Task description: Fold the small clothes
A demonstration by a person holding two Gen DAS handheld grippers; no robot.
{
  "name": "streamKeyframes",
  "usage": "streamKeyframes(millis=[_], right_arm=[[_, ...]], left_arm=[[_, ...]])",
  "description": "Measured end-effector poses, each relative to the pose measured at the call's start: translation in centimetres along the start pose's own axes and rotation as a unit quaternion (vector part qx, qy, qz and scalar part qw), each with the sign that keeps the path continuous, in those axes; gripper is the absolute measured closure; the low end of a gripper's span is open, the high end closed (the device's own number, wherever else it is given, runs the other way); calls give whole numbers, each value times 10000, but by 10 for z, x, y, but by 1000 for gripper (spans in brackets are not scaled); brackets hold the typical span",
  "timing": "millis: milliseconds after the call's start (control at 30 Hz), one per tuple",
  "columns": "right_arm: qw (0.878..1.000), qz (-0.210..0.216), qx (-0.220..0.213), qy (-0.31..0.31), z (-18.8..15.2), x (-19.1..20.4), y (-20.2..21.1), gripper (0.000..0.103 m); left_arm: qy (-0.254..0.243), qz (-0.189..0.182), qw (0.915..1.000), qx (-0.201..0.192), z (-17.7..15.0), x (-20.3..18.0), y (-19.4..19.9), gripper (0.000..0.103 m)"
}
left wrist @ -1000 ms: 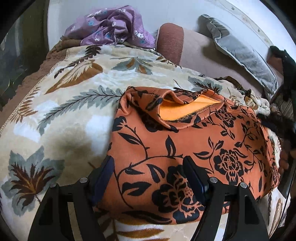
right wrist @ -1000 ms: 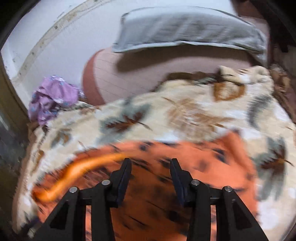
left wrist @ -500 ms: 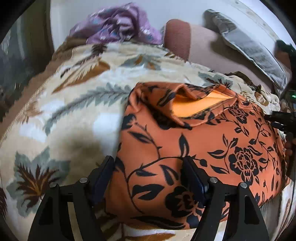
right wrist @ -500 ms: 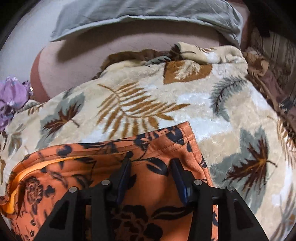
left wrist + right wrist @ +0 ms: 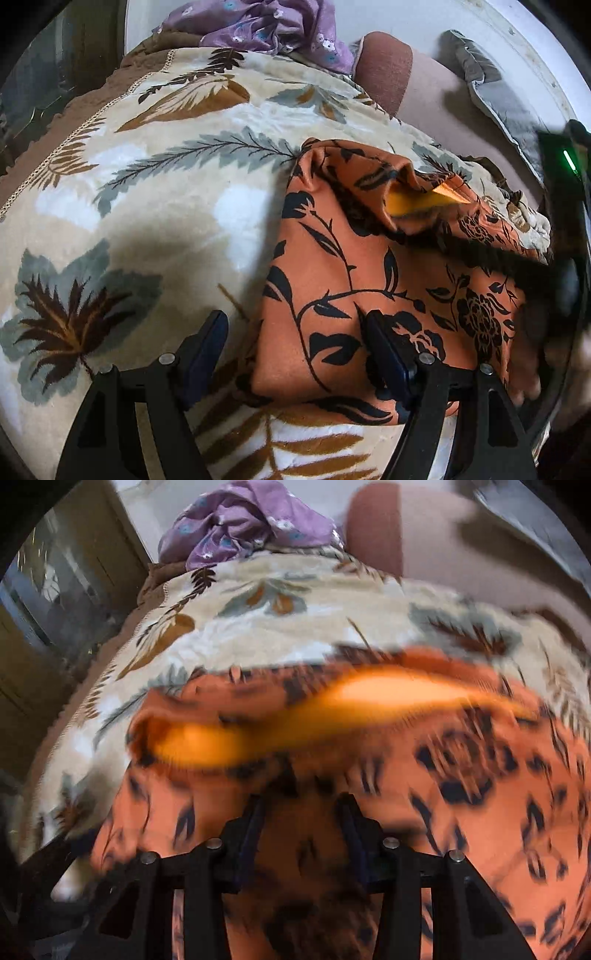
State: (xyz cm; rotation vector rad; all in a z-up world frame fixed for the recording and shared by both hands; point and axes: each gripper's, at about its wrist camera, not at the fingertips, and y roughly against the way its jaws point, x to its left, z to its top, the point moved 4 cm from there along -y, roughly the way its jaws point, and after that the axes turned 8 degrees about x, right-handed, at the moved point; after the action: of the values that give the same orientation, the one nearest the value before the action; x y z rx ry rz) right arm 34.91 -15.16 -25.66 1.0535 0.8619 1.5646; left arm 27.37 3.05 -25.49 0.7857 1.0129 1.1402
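Across the near part of the bed we see the orange garment with black flower and vine print [image 5: 373, 280] lying on the cream plush blanket with grey and brown leaves [image 5: 155, 206], its far edge rumpled so that a plain yellow-orange inner side shows. Our left tool [image 5: 295, 343] hangs over the garment's near left corner with its two dark fingers wide apart; the left finger is over bare blanket, the right one over the printed cloth, and neither presses on it. Our right tool [image 5: 301, 823] is low over the middle of the same garment [image 5: 461, 812]; that view is badly smeared. Its jaws have just been closing and stand partly apart with cloth seen between them, but we cannot tell whether they pinch it. Far off at the bed's left lies a crumpled purple flowered cloth [image 5: 266, 26], with a brown bolster [image 5: 388, 70] just right of it.
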Motion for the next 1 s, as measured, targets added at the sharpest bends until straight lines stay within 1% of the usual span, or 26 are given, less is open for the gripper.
streamKeyframes(millis=[67,133,200,300,333,400,467,533,600,700,733,800,833,867,933,967,1000], right_arm=[[9991,188,-166,-351,25,-5,-4,58],[9967,132,-352,-714,51,-14,-9,58],[9931,107,-427,-1086,68,-25,-14,58],[9847,207,-633,-1609,80,-47,-14,57],[9829,252,-675,-1693,80,-49,-10,57],[9811,425,-824,-1696,72,-52,3,57],[9841,353,-882,-1498,57,-53,19,57],[9862,252,-893,-1373,42,-57,30,57],[9856,54,-976,-1378,22,-71,46,57],[9803,-295,-1081,-1625,-13,-108,69,57],[9792,-372,-1050,-1697,-20,-118,71,57],[9775,-517,-726,-1910,-36,-145,63,57],[9778,-509,-458,-1979,-42,-155,53,61],[9774,-505,-272,-2034,-45,-162,46,70],[9757,-626,-353,-2071,-40,-159,52,71],[9771,-627,-379,-1996,-33,-149,57,67],[9804,-537,-435,-1845,-26,-136,59,68]], left_arm=[[-13,-6,10000,13,0,-1,0,26],[-30,0,10000,28,1,-2,-1,26],[-36,0,10000,37,1,-2,-1,26],[-61,-8,10000,58,2,-3,-1,26],[-50,-31,10000,71,3,-2,0,26],[-53,-16,10000,67,5,-2,0,26],[-82,64,9999,28,4,-2,2,26],[-140,169,9997,-57,4,-4,6,26],[-224,367,9988,-244,4,-5,14,26],[-165,543,9979,-322,7,-1,17,26],[-115,585,9979,-261,6,2,15,26],[-98,658,9977,-102,4,3,7,26],[-131,712,9973,-79,2,2,4,26],[-167,752,9970,-93,1,2,4,26],[-240,804,9964,-151,1,1,6,26],[-234,784,9965,-157,2,1,8,26],[-209,758,9968,-160,2,2,9,26]])
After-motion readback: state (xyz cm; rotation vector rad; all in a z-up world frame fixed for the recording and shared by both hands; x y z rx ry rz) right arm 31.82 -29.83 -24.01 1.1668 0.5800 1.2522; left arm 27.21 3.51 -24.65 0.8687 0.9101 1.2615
